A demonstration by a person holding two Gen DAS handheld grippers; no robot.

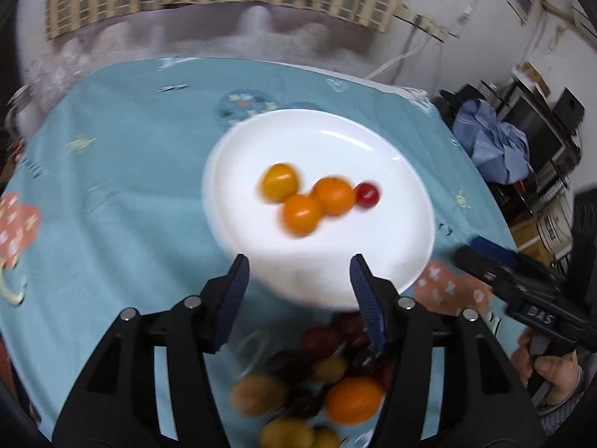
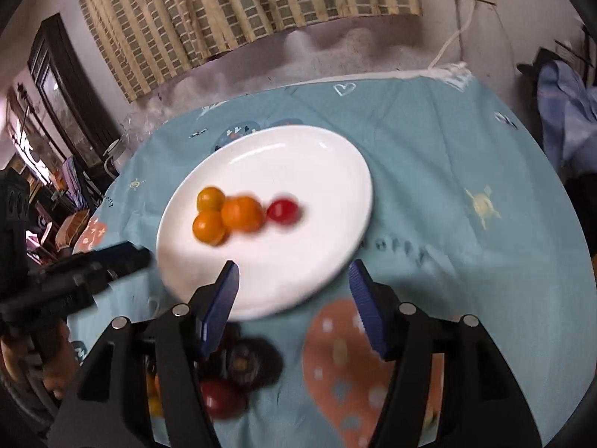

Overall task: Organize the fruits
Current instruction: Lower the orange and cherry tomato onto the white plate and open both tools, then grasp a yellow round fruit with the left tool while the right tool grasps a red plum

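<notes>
A white plate point(image 1: 335, 142) on the blue tablecloth holds three orange-yellow cherry tomatoes point(image 1: 302, 213) and one red one point(image 1: 367, 194); it also shows in the right wrist view point(image 2: 298, 164) with the same tomatoes point(image 2: 241, 213). My left gripper point(image 1: 298, 280) is open and empty above the plate's near edge. Beneath it lies a pile of loose tomatoes point(image 1: 350, 399), orange, yellow and dark red. My right gripper point(image 2: 293, 285) is open and empty over the plate's near rim. Dark red tomatoes point(image 2: 224, 397) lie under its left finger.
The right gripper shows at the right in the left wrist view point(image 1: 522, 283); the left gripper shows at the left in the right wrist view point(image 2: 74, 272). Clutter and a blue cloth point(image 1: 492, 142) stand beyond the table's right edge. A curtain point(image 2: 242, 3) hangs behind.
</notes>
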